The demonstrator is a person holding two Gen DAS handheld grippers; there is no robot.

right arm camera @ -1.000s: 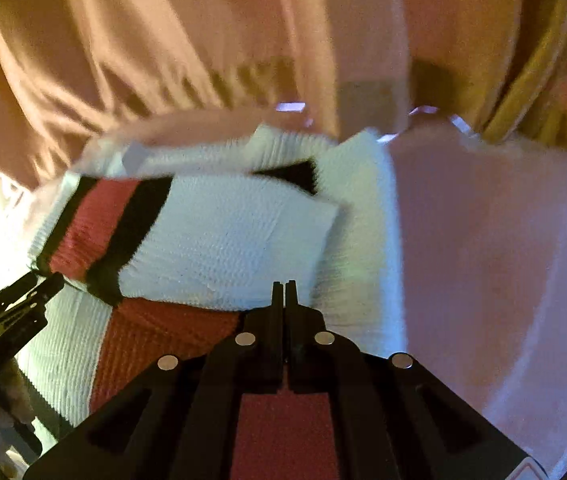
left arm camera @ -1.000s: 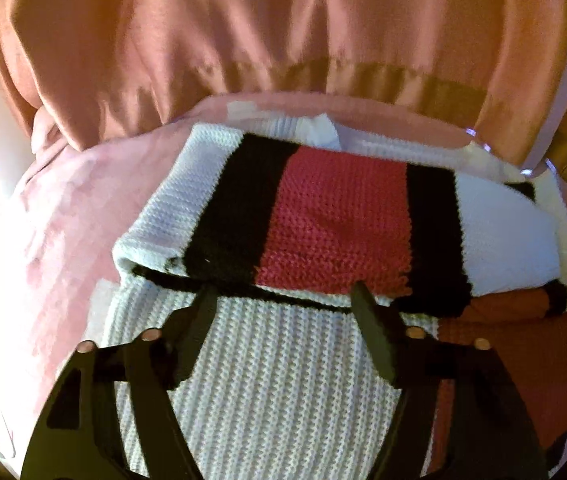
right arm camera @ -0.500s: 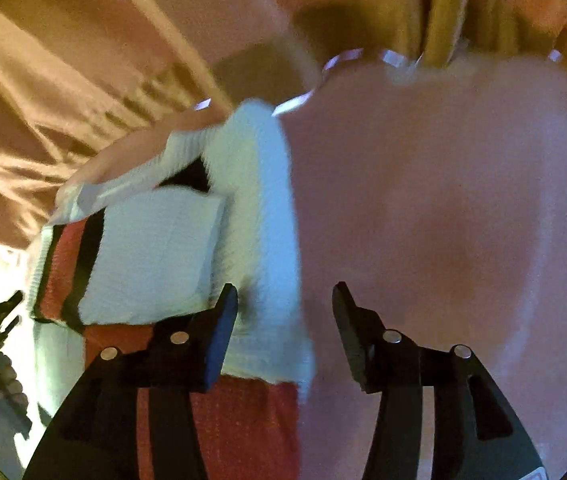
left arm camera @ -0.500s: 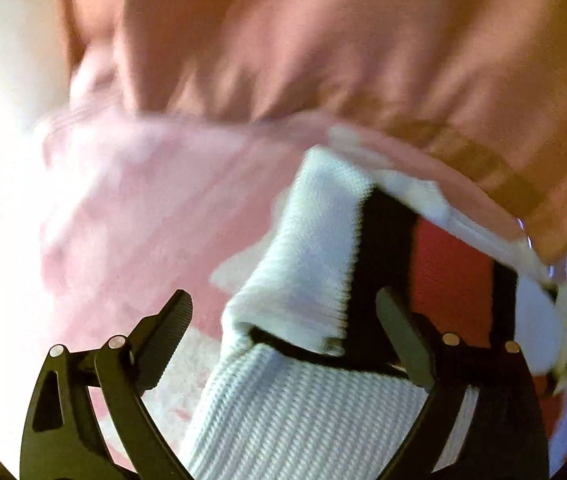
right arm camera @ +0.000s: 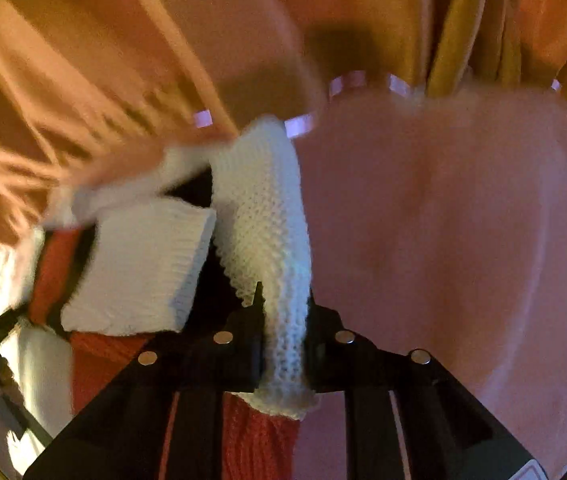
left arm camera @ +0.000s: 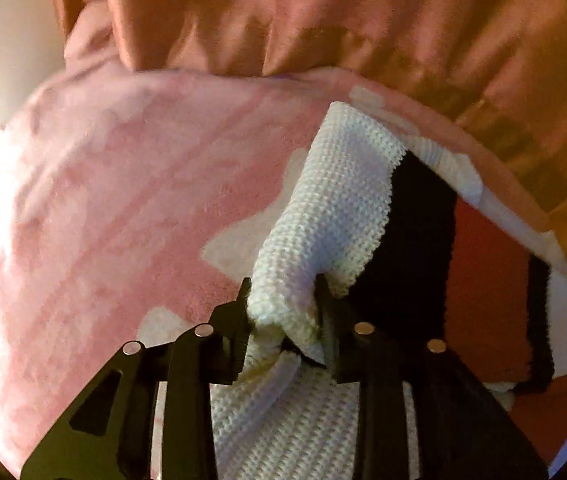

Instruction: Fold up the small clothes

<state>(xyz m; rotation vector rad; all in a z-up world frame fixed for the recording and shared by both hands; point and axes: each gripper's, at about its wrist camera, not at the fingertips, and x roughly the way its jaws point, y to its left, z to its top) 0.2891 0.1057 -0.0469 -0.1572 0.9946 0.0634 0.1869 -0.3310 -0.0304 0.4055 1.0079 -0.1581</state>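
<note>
the knit sweater [left arm camera: 335, 216], white with black and red blocks, lies partly folded on the pink blanket [left arm camera: 123, 200]. your left gripper [left arm camera: 283, 312] has its jaws pinched on a bunched white edge at the sweater's left side. your right gripper [right arm camera: 283, 320] clamps the rolled white edge on its right side, just beside bare blanket. orange curtain [right arm camera: 103, 60] hangs behind the blanket.

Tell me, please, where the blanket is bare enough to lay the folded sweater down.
Bare pink blanket lies left of the sweater, and right of it in the right wrist view. The middle is crowded: both grippers, left and right, grip the sweater's ends, with the curtain along the far edge.
</note>
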